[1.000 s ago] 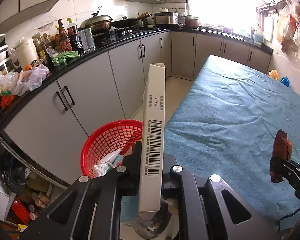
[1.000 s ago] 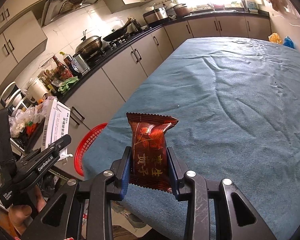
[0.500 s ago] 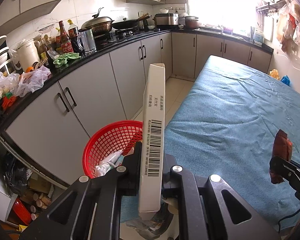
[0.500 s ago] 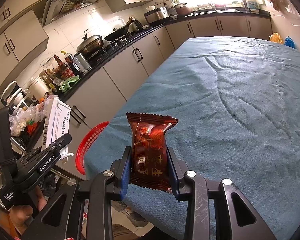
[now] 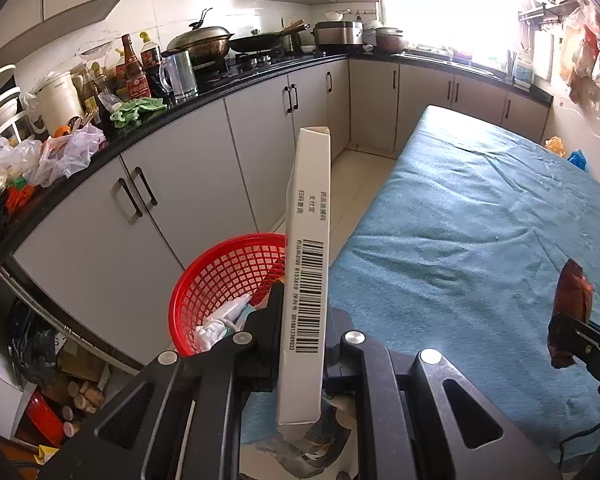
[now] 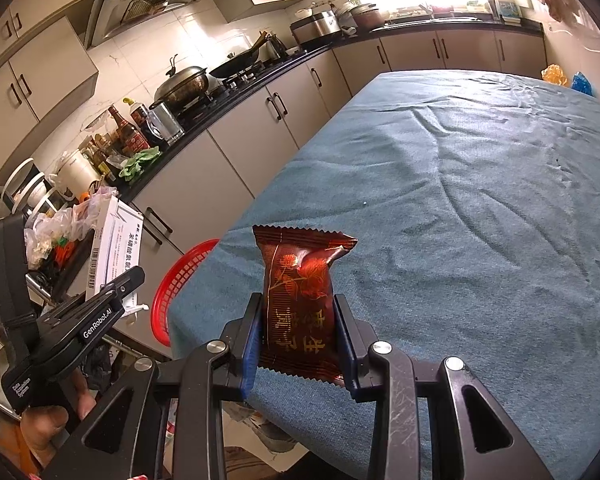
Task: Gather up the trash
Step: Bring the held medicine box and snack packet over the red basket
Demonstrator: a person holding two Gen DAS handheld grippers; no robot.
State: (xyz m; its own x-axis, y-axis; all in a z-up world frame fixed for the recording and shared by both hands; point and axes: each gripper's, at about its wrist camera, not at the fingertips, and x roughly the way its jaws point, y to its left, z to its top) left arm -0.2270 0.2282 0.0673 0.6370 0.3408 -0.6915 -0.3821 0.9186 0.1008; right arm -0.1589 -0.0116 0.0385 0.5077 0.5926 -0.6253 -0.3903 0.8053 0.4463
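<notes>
Left gripper (image 5: 300, 320) jaws pinch an upright white box (image 5: 306, 264) above the red basket (image 5: 224, 276), apparently holding crumpled trash; right gripper (image 6: 298, 334) jaws pinch a brown snack packet (image 6: 298, 292) over the blue-clothed tabletop (image 6: 480, 208).

Blue cloth (image 6: 480, 208) over table; wok (image 5: 256, 42), bottles (image 5: 134, 68) on counter (image 5: 100, 156).

"GenRobot.AI" on left claw (image 6: 118, 280)

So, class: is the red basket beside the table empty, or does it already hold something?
Not empty. The red basket already holds crumpled white and pale wrappers at its bottom, seen through the mesh rim.
</notes>
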